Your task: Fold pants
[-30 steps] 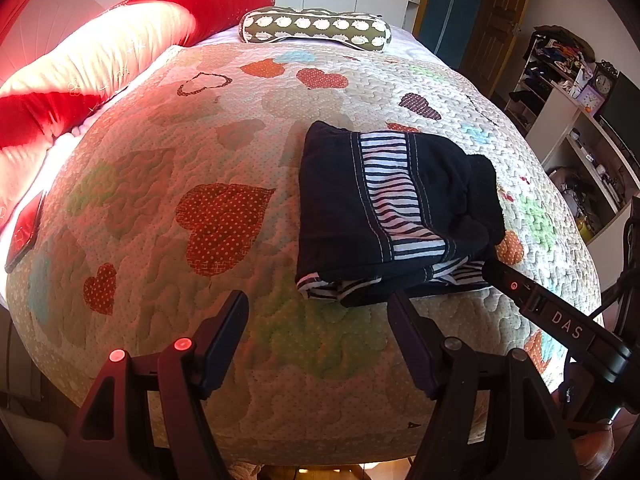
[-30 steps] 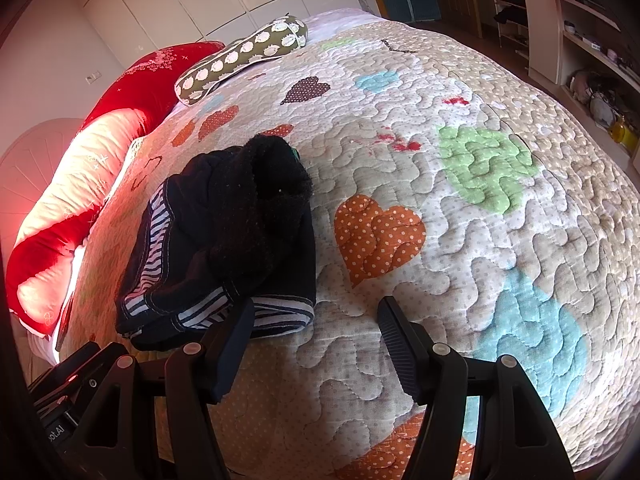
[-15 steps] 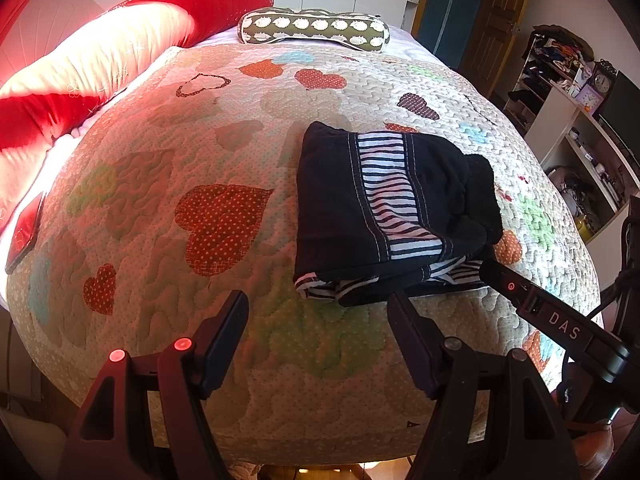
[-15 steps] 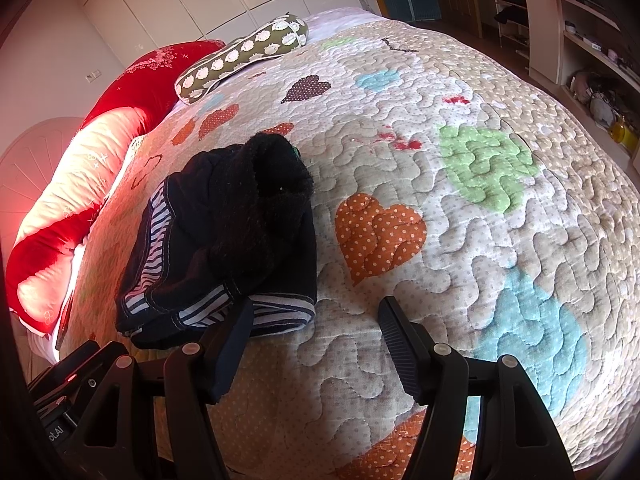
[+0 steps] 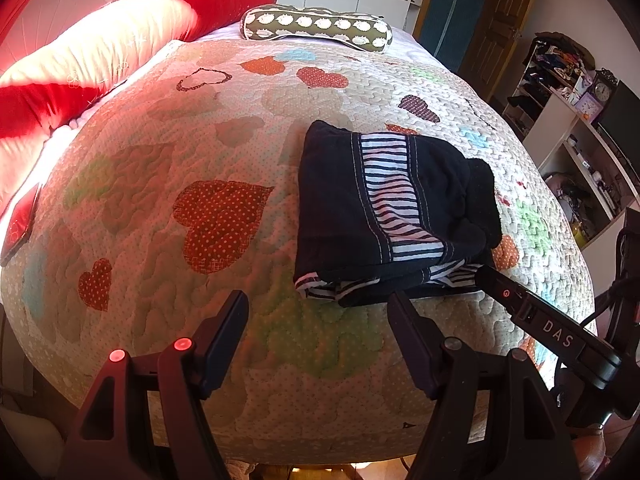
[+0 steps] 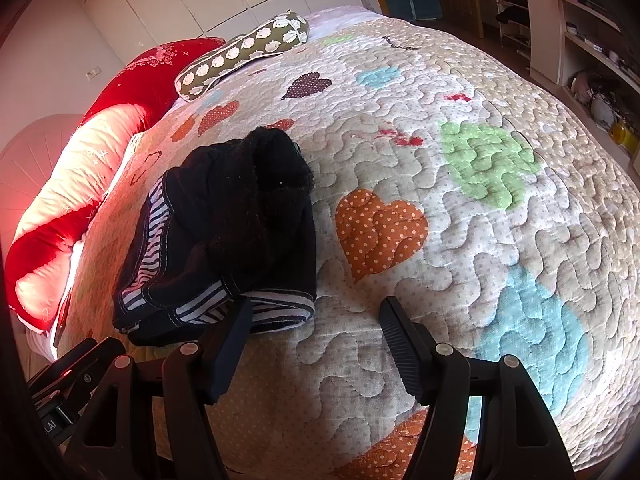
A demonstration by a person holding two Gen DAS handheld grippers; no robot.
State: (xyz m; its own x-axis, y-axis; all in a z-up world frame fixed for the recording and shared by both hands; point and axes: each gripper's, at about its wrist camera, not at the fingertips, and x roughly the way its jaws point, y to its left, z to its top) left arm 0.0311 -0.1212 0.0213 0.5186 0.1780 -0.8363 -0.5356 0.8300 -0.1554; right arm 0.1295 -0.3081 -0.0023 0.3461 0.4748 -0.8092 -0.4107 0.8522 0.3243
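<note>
Looking down along my left gripper, I see its jaws spread wide and empty above the cream quilted bedspread with coloured hearts. The folded dark navy pants with a blue-and-white striped side panel lie as a compact bundle on that bedspread, right of centre, just beyond my right finger. Their long axis and the stripe run from the near edge toward the far olive patterned bolster pillow. My right gripper is released too, nothing between its jaws; its left finger sits at the near folded edge of the pants, whether touching I cannot tell.
</note>
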